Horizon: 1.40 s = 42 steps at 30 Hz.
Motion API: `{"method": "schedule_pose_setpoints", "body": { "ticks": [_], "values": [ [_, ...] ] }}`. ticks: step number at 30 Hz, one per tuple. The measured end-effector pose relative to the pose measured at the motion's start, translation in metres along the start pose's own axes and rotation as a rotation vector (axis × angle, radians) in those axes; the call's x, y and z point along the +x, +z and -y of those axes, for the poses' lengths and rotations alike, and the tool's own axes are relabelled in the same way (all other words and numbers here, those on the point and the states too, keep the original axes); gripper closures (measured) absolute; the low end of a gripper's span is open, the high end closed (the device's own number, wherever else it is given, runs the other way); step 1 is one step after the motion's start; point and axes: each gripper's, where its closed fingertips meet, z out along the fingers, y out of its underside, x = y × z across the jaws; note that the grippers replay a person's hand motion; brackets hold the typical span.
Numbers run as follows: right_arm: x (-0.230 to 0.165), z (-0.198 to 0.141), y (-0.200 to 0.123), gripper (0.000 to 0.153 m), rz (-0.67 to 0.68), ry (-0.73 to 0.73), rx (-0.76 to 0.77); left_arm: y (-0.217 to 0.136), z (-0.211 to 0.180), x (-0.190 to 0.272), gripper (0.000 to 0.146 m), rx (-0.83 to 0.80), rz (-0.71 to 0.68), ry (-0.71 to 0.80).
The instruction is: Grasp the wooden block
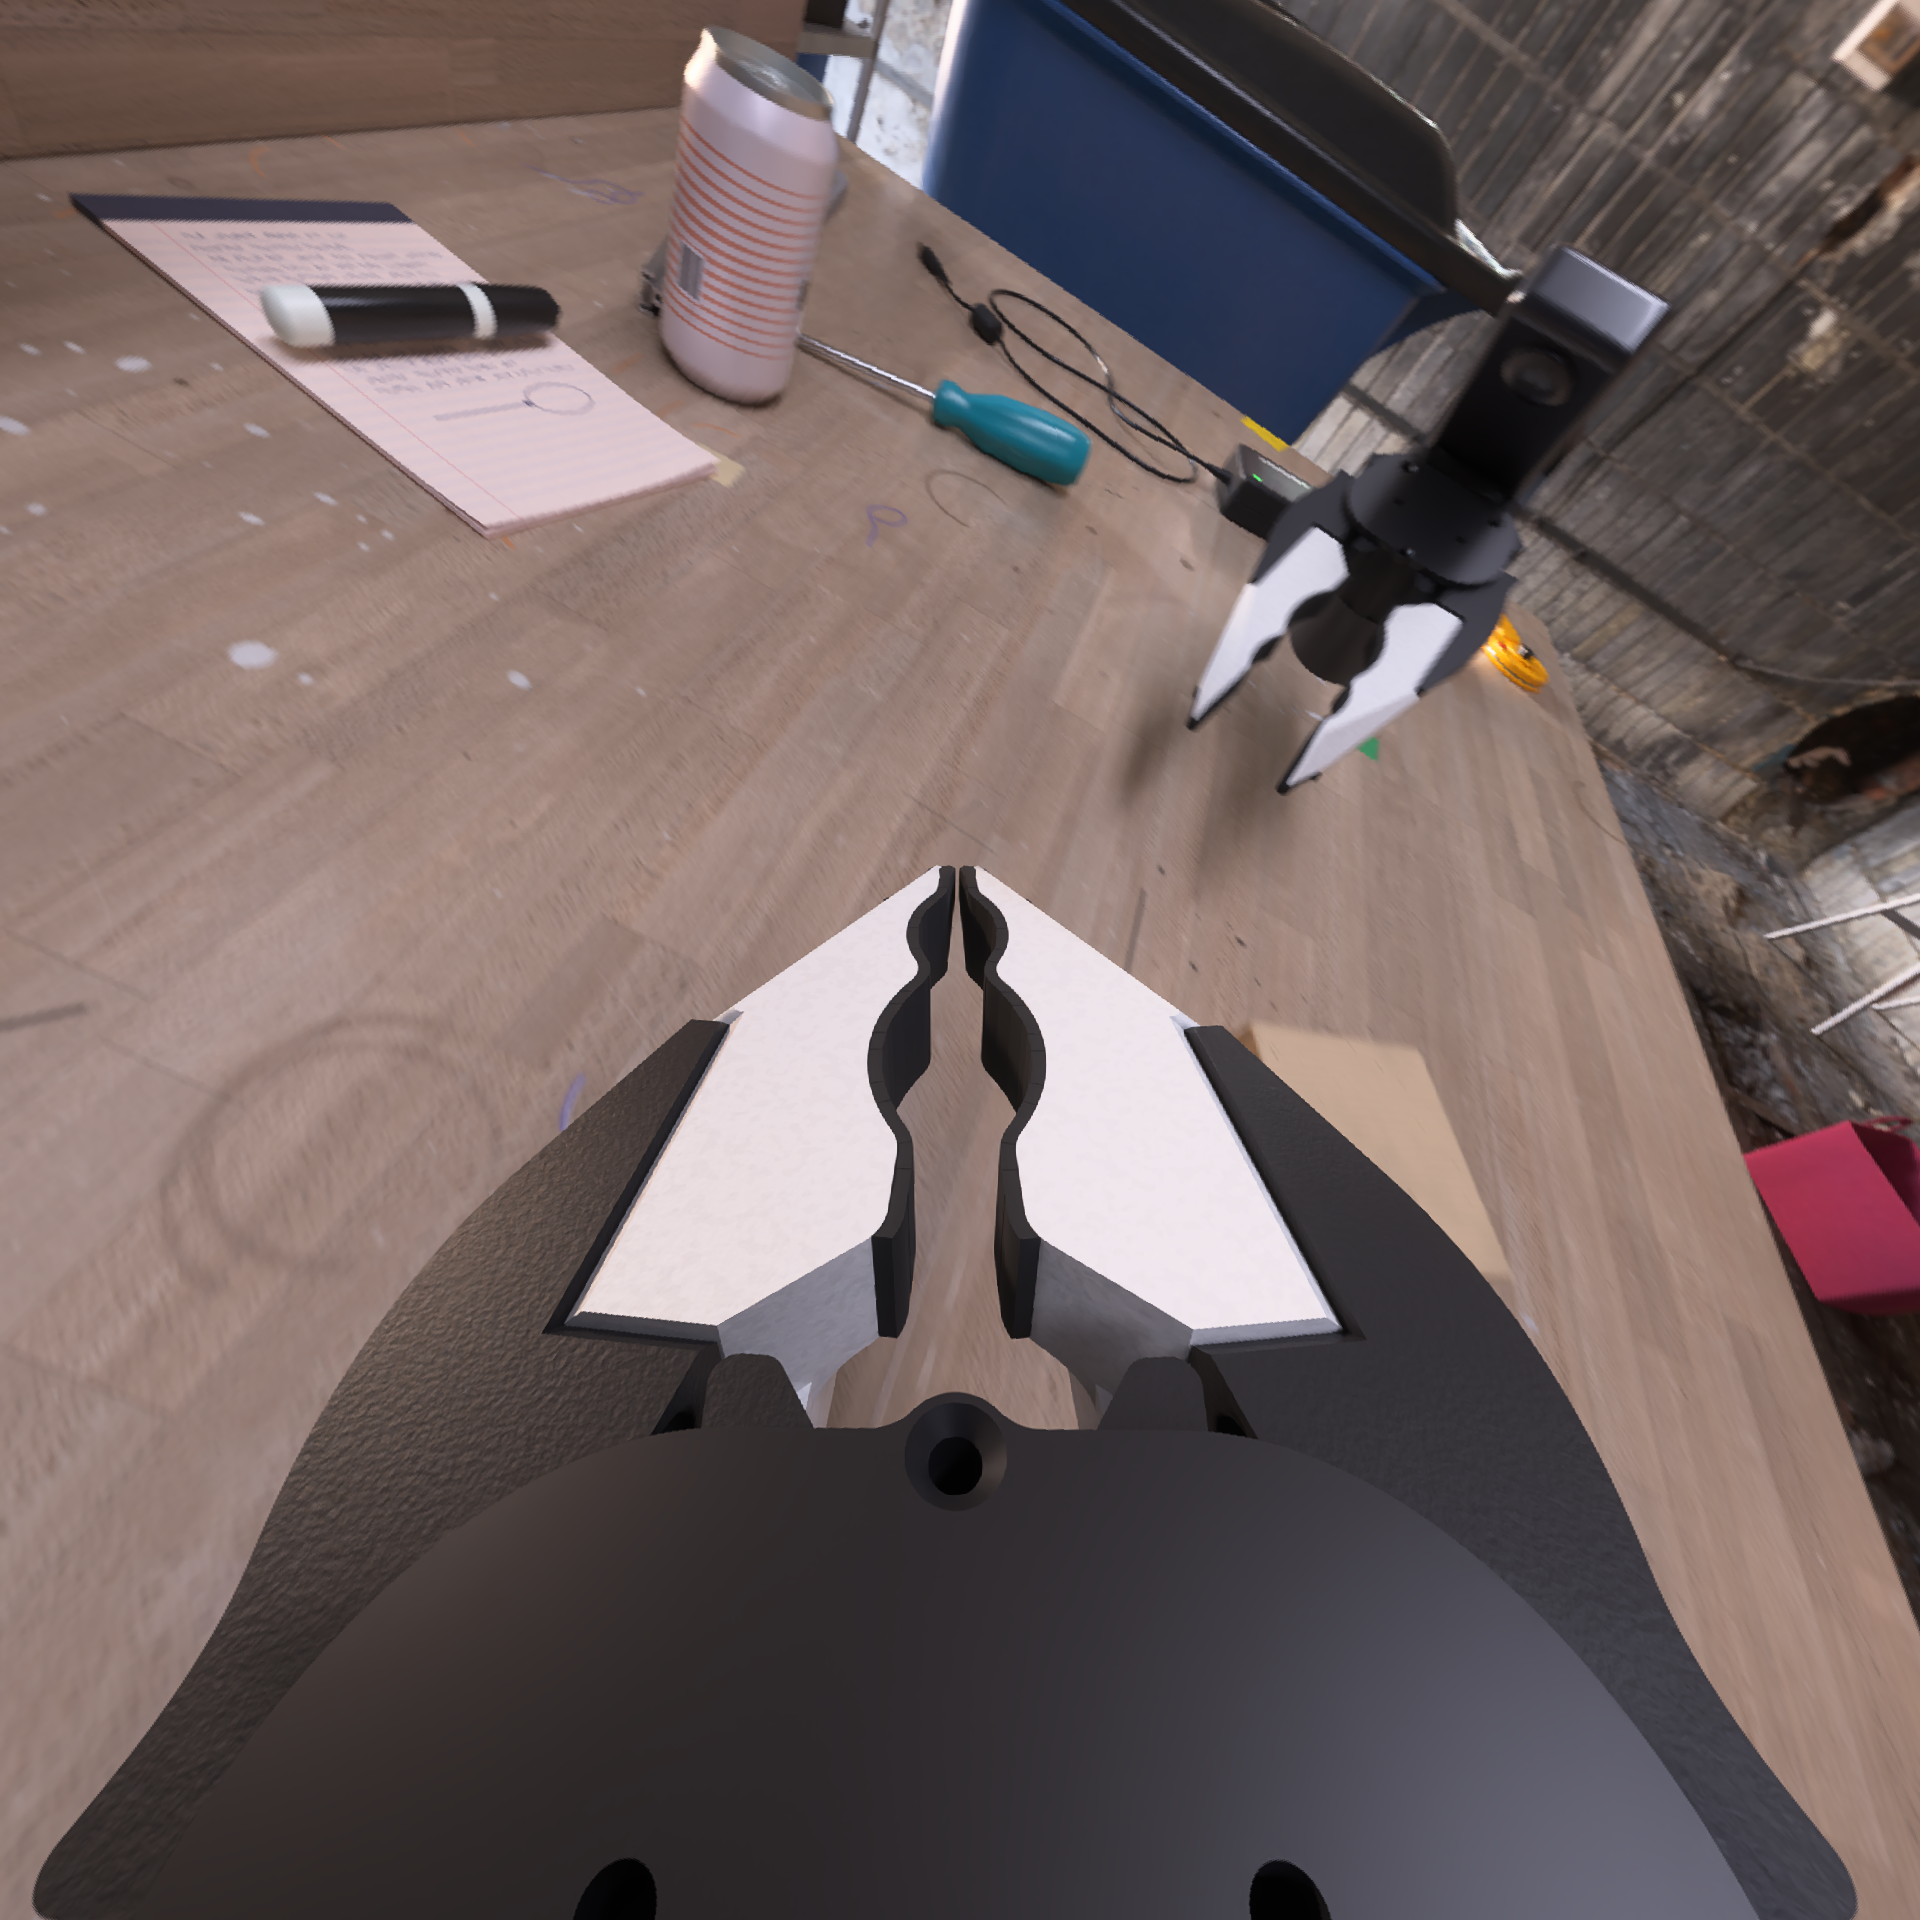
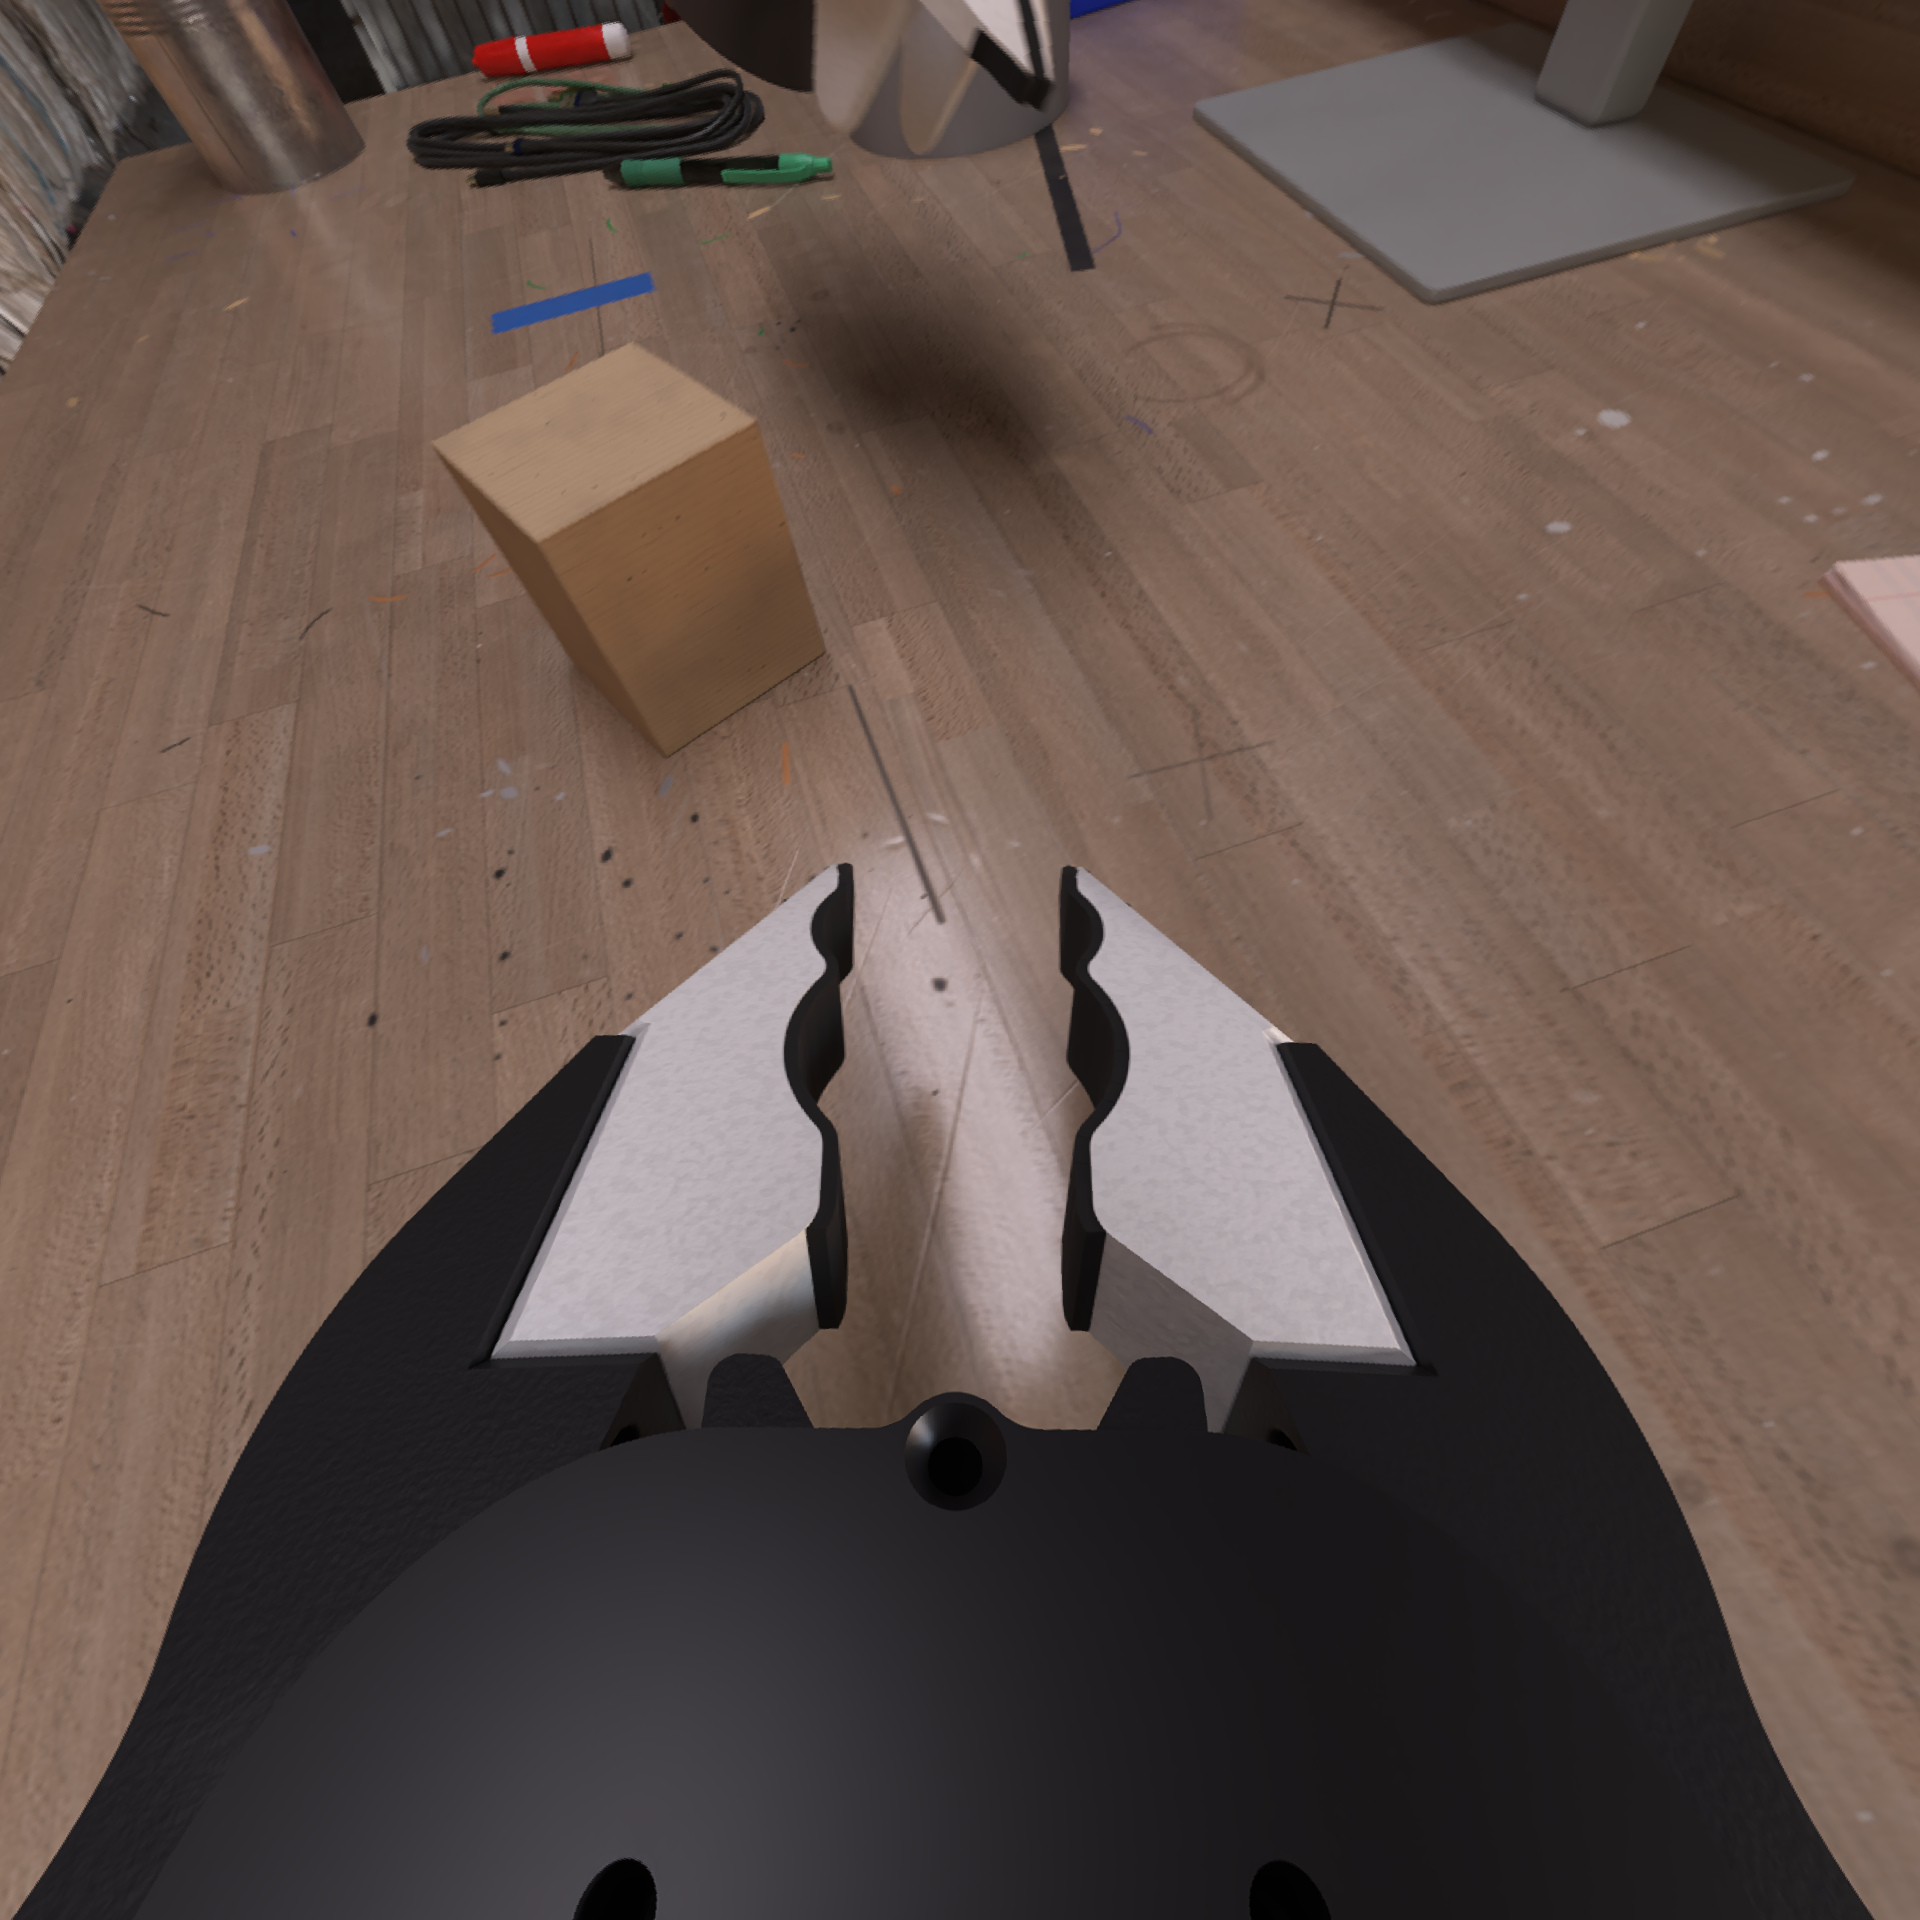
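Right wrist view: right gripper (image 2: 956,894), fingers parted and empty, faces the upright wooden block (image 2: 634,540) ahead-left; left gripper (image 1: 956,883), clenched shut, empty.

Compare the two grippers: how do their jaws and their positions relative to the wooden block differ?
The left gripper is shut; the right gripper is open. The wooden block stands ahead-left of the right gripper but sits beside the left gripper, half hidden. Both have white fingers, hold nothing, and hover over the table.
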Motion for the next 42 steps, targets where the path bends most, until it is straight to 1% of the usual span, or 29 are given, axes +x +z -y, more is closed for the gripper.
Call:
{"method": "schedule_pose_setpoints", "body": {
  "ticks": [2,4,5,7,10,14,16,18,20,22,24,26,30,32,35,38,42],
  "values": [
    [-0.008,-0.007,0.001,0.104,0.003,0.006,-0.008,-0.016,-0.016,0.011,0.145,-0.018,-0.010,0.007],
    [-0.012,-0.015,0.004,0.098,0.001,-0.001,-0.038,-0.023,-0.032,0.014,0.145,-0.048,0.070,0.022],
    [-0.011,-0.020,0.005,0.097,-0.011,-0.002,-0.057,-0.022,-0.038,0.016,0.145,-0.060,0.098,0.027],
    [-0.008,-0.026,0.008,0.094,-0.027,0.015,-0.085,-0.019,-0.048,0.023,0.145,-0.088,0.105,0.039],
    [-0.008,-0.025,0.009,0.093,-0.016,0.034,-0.070,-0.017,-0.062,0.025,0.145,-0.135,0.118,0.051],
    [-0.014,-0.027,0.009,0.093,-0.002,0.034,-0.070,-0.029,-0.091,0.036,0.145,-0.218,0.080,0.066],
    [-0.014,-0.029,0.009,0.092,-0.019,0.029,-0.074,-0.034,-0.102,0.040,0.145,-0.228,0.086,0.101],
    [-0.005,-0.029,0.007,0.094,-0.076,0.014,-0.070,-0.034,-0.109,0.038,0.145,-0.231,0.093,0.104],
    [0.014,-0.031,0.004,0.095,-0.178,0.027,-0.083,-0.030,-0.113,0.030,0.145,-0.231,0.107,0.056],
    [0.031,-0.035,0.002,0.095,-0.239,0.079,-0.105,-0.026,-0.114,0.022,0.145,-0.219,0.105,-0.008],
    [0.043,-0.035,0.000,0.094,-0.283,0.137,-0.095,-0.023,-0.112,0.016,0.145,-0.200,0.094,-0.061],
    [0.050,-0.034,-0.006,0.093,-0.319,0.153,-0.065,-0.019,-0.108,0.009,0.145,-0.196,0.096,-0.082],
    [0.054,-0.033,-0.017,0.096,-0.403,0.129,-0.030,-0.004,-0.108,-0.003,0.145,-0.228,0.124,-0.111],
    [0.054,-0.035,-0.019,0.096,-0.424,0.122,-0.039,0.004,-0.113,-0.006,0.140,-0.258,0.130,-0.138],
    [0.052,-0.036,-0.021,0.095,-0.433,0.109,-0.042,0.006,-0.111,-0.007,0.129,-0.229,0.128,-0.180],
    [0.048,-0.036,-0.021,0.095,-0.423,0.091,-0.045,0.000,-0.112,-0.004,0.119,-0.218,0.154,-0.167],
    [0.044,-0.037,-0.019,0.094,-0.418,0.065,-0.057,-0.012,-0.116,0.002,0.097,-0.202,0.183,-0.099]
  ]
}}
